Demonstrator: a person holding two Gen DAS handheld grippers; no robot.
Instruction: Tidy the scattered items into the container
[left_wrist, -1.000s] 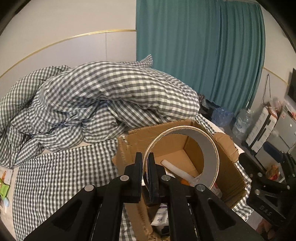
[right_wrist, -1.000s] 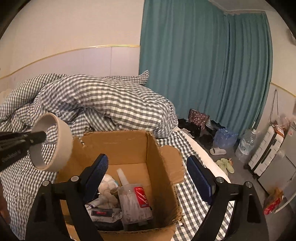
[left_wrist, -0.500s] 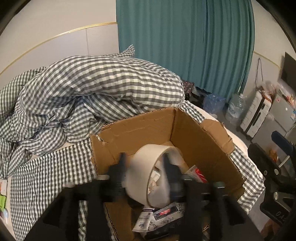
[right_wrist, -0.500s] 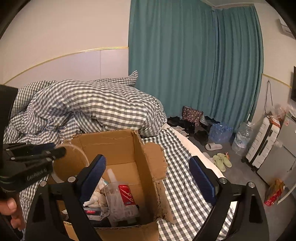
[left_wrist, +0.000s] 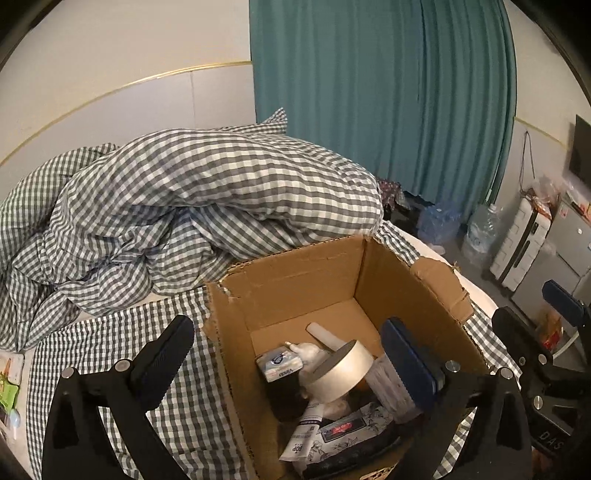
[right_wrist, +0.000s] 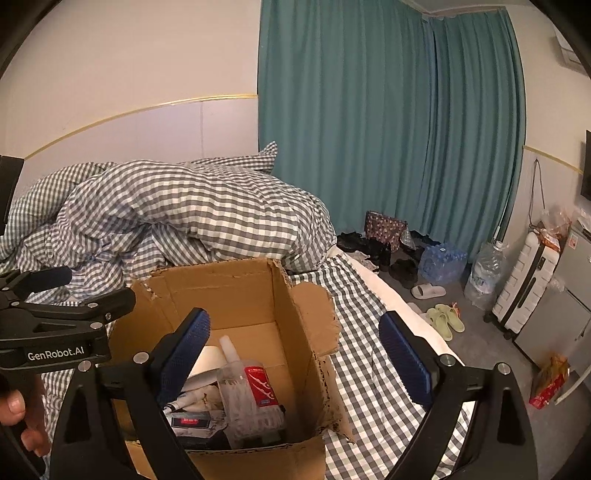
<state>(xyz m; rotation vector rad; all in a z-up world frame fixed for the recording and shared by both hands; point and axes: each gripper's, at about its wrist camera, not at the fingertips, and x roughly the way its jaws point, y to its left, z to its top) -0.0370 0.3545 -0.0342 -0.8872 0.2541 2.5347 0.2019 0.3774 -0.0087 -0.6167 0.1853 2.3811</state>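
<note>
An open cardboard box (left_wrist: 317, 273) stands on the checked bed. Inside lie a roll of tape (left_wrist: 341, 373), a tissue pack (left_wrist: 280, 365), a white tube and other small packets. My left gripper (left_wrist: 291, 354) is open and empty above the box's near side. In the right wrist view the box (right_wrist: 229, 284) holds a clear bag with a red label (right_wrist: 255, 391) and the tape roll (right_wrist: 208, 360). My right gripper (right_wrist: 295, 350) is open and empty over the box's right wall. The left gripper (right_wrist: 66, 291) shows at the left edge there.
A crumpled checked duvet (left_wrist: 207, 199) lies behind the box. Small packets (left_wrist: 9, 384) lie at the bed's left edge. Right of the bed are a teal curtain (right_wrist: 388, 129), slippers (right_wrist: 443, 321), water bottles (right_wrist: 484, 269) and a white suitcase (right_wrist: 528, 284).
My left gripper was shut on the tape roll above the box. It has opened, and the roll now lies inside the box. The right gripper has stayed open.
</note>
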